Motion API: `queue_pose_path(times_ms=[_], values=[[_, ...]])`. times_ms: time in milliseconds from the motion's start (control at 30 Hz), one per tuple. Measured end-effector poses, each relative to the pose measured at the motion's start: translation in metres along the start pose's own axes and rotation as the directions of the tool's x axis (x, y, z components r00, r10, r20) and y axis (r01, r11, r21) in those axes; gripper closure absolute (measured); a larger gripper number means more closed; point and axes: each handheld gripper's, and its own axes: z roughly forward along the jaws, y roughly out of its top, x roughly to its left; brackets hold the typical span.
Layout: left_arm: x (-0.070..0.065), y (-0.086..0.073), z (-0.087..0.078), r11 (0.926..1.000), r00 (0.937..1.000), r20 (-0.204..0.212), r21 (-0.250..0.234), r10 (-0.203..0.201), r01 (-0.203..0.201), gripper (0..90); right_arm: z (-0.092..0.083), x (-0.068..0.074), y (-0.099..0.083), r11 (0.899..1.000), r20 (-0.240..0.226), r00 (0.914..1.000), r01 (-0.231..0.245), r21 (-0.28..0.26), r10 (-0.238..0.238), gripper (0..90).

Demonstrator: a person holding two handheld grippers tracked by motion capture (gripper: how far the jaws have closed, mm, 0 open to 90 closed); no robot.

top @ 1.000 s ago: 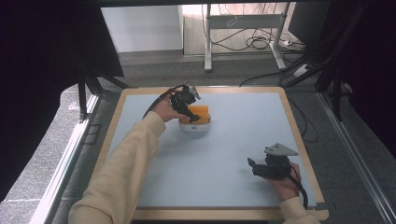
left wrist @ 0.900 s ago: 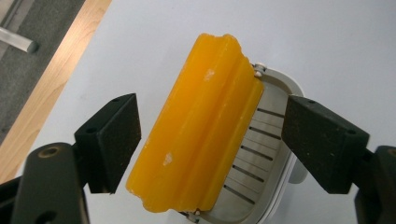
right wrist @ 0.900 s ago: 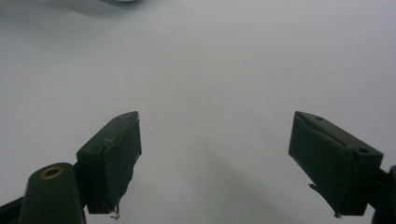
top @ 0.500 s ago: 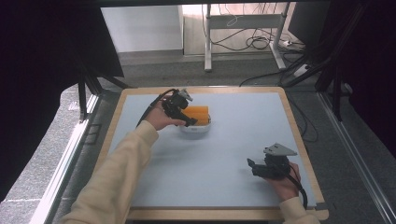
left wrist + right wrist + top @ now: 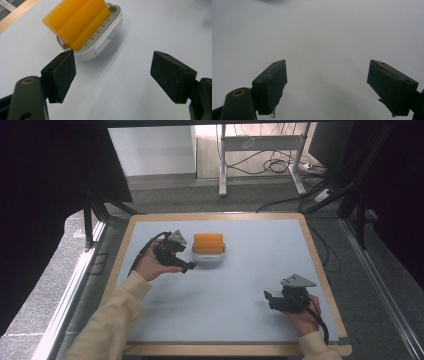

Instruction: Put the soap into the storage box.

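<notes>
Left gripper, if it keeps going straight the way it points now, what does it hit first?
Probably the white rounded case holding the orange ribbed block; it lies ahead, slightly toward one side of the open left gripper. Depth is unclear, so it might just clip it.

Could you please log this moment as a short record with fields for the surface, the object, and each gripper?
surface: pale blue table top with a wooden rim
object: orange ridged block seated in a white holder, toward the far side of the table
left gripper: open, jaws empty, just left of the white holder
right gripper: open, jaws empty, near the table's right front, far from the holder
contact: nothing gripped by either gripper
</notes>
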Motion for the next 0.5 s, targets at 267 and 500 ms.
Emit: queue_pose_path(times_ms=[267, 500], values=[[-0.026, -0.035, -0.016, 0.9986, 0.9986, -0.018, -0.016, -0.05, 0.05, 20.8, 0.0, 0.001, 0.0, 1.0, -0.001, 1.0, 0.003, 0.004, -0.003, 16.0], [-0.05, -0.068, -0.022, 0.9972, 0.9969, -0.029, -0.017, -0.073, 0.073, 20.8, 0.001, 0.002, 0.0, 1.0, -0.013, 0.9999, 0.006, 0.0, -0.006, 15.9]])
